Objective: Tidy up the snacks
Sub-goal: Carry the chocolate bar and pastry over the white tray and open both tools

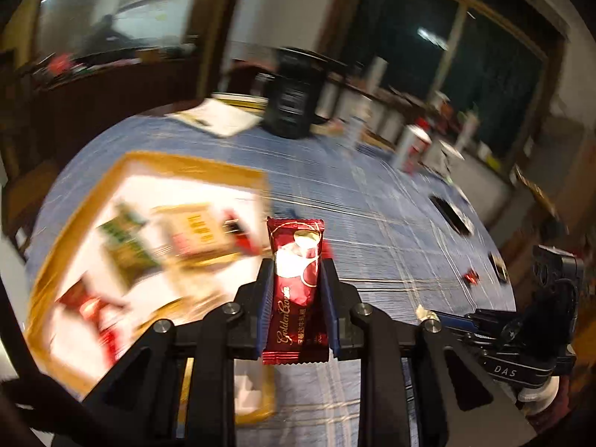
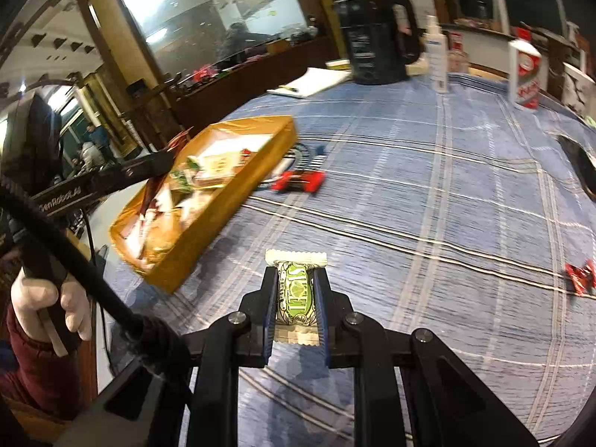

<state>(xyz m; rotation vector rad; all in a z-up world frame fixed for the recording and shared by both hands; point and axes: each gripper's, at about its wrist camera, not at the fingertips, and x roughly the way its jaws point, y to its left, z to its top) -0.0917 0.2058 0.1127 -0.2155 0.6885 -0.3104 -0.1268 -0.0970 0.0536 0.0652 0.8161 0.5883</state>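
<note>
My left gripper (image 1: 297, 260) is shut on a dark red snack bar (image 1: 296, 290), held upright just right of the gold-rimmed tray (image 1: 149, 162). The tray holds several snack packets (image 1: 160, 238) and looks blurred. My right gripper (image 2: 296, 275) is shut on a green and white snack packet (image 2: 296, 294), above the blue checked cloth, right of the tray (image 2: 238, 182). Loose red snacks lie on the cloth: one beside the tray (image 2: 298, 180), one at the far right (image 2: 579, 275), also in the left wrist view (image 1: 471, 277).
A black kettle (image 2: 376, 37), a white notepad (image 2: 309, 82), a white spray bottle (image 2: 436, 56) and a red and white carton (image 2: 527, 74) stand at the table's far side. A dark dish (image 1: 450, 216) lies on the right. The left gripper body (image 2: 97, 182) reaches over the tray.
</note>
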